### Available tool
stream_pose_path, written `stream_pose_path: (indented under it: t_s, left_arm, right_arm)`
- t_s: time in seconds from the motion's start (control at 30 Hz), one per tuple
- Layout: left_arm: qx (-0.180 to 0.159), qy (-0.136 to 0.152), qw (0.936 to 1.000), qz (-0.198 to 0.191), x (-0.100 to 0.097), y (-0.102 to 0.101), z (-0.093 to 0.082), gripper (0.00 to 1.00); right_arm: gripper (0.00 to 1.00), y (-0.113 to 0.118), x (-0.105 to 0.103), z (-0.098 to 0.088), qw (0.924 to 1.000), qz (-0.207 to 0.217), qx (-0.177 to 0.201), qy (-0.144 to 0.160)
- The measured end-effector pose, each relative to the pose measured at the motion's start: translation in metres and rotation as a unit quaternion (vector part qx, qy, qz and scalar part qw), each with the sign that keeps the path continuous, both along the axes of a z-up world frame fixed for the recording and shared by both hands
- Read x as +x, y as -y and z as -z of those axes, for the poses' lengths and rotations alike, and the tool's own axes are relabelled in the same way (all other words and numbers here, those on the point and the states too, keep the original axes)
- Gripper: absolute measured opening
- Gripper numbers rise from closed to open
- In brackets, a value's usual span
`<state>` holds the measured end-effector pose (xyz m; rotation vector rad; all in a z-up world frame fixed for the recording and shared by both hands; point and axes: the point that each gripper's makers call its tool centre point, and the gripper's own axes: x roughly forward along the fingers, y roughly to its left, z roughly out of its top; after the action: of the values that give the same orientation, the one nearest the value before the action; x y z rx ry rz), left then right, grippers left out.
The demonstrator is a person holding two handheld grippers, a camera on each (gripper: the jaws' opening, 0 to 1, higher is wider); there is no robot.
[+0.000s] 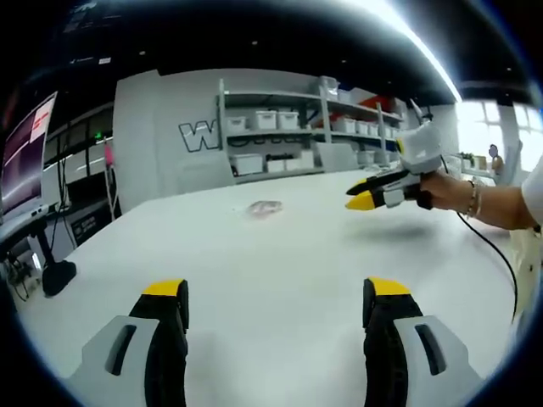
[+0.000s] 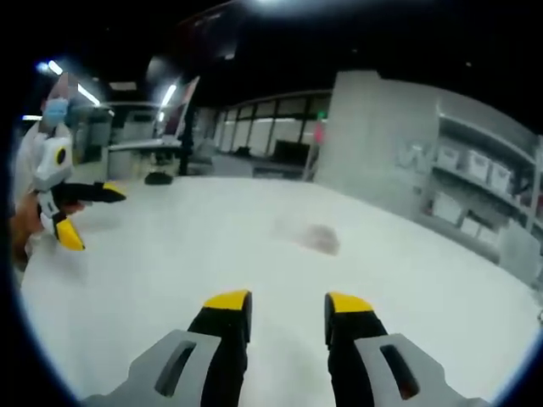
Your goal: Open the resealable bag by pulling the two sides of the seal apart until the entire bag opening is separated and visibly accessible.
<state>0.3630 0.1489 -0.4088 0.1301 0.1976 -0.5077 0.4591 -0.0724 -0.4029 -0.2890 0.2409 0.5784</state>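
Looking along the left gripper [image 1: 276, 292], its jaws stand wide and hold nothing; the resealable bag [image 1: 264, 208] lies flat on the white table [image 1: 280, 263], well ahead of the fingertips, untouched. From the right gripper view, the right gripper [image 2: 288, 305] is narrower but empty, the bag [image 2: 316, 237] ahead between its jaws. Nothing of the opening looks begun; grasping both seal sides remains.

The bag [image 1: 265, 208] is small, clear and crumpled, lying flat on the white tabletop [image 1: 280, 280], nothing touching it.
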Motion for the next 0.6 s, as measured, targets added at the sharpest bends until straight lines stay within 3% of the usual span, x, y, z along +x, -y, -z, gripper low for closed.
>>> stream_pose_path:
  t_s: [0.6]
  left_arm:
    - [-0.008,0.005,0.9999,-0.004,0.003,-0.008,-0.002,0.83]
  right_arm:
    - [0.29,-0.008,0.018,0.007,0.9999,0.003,-0.011,-0.007]
